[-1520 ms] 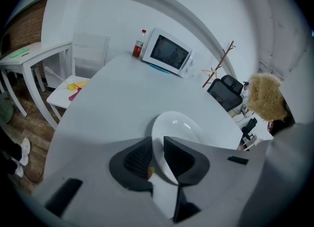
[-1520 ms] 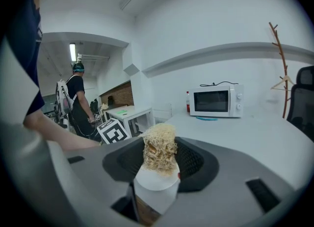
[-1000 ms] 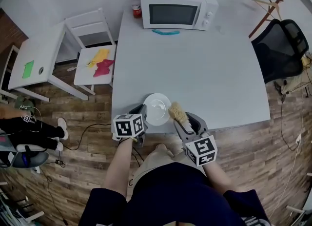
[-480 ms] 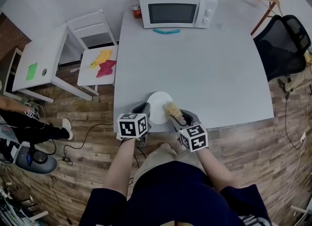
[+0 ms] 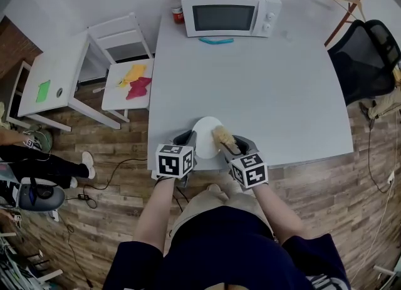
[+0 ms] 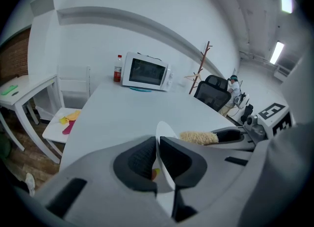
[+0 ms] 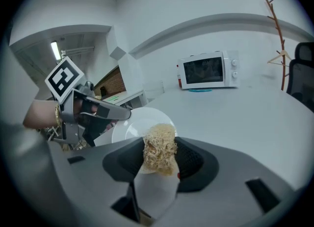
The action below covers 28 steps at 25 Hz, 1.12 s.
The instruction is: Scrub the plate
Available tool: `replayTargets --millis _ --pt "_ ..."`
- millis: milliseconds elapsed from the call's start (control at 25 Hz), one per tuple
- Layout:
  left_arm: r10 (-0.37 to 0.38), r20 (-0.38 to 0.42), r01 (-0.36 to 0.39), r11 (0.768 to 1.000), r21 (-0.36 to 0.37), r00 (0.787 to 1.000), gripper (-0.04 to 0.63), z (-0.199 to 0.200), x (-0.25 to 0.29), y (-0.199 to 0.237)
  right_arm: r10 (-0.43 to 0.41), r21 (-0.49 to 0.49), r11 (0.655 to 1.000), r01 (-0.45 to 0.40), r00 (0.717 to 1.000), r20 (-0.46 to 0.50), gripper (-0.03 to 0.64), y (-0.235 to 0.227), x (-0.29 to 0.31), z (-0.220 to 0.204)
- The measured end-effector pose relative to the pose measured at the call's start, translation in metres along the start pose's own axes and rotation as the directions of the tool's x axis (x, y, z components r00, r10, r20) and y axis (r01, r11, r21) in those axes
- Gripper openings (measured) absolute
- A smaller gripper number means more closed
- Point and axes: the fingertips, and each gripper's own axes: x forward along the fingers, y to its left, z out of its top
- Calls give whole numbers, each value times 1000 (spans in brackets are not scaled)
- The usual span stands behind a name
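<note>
The left tool (image 6: 158, 158) is clamped on the rim of the plate (image 6: 163, 132), its pads pressing the thin edge from both sides. The right tool (image 7: 159, 164) is closed on a straw-coloured fibre scrubber (image 7: 159, 147), whose free end projects toward the face of the plate. The plate stands tilted on edge at the near border of the surface (image 5: 269, 88), directly in front of the person. Whether its lower rim rests on the surface cannot be determined. The main hazard is the narrow grip: scrubbing pressure applied away from the clamped rim would likely lever the plate about the pads, so that it rotates or slips out. Because the plate sits close to the border, a release would probably send it to the wooden floor (image 5: 351, 182). A second hazard is the loose fibre bundle, which may bend or pull out of the right tool under a hard sideways stroke. Both forearms extend forward from the torso and converge. The left tool approaches from the left and the right tool from the right, with the marker cubes facing upward.
</note>
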Motion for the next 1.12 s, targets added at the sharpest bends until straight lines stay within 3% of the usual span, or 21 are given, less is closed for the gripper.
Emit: replayTargets --millis 200,440,880,1120 --pt "-3 -4 3 999 32 1000 40 5 2 -4 6 -49 999 -5 1000 24 184 1 12 33" --pt "11 -3 -11 999 43 1000 40 3 0 -3 81 -79 994 -76 995 63 184 37 13 56" --pt "69 5 -69 997 26 998 40 -2 -3 5 213 -59 975 -215 976 -43 184 75 -7 -2" --pt "77 6 -77 997 22 997 40 -4 -4 6 183 -57 980 -188 979 -90 183 57 -13 -23"
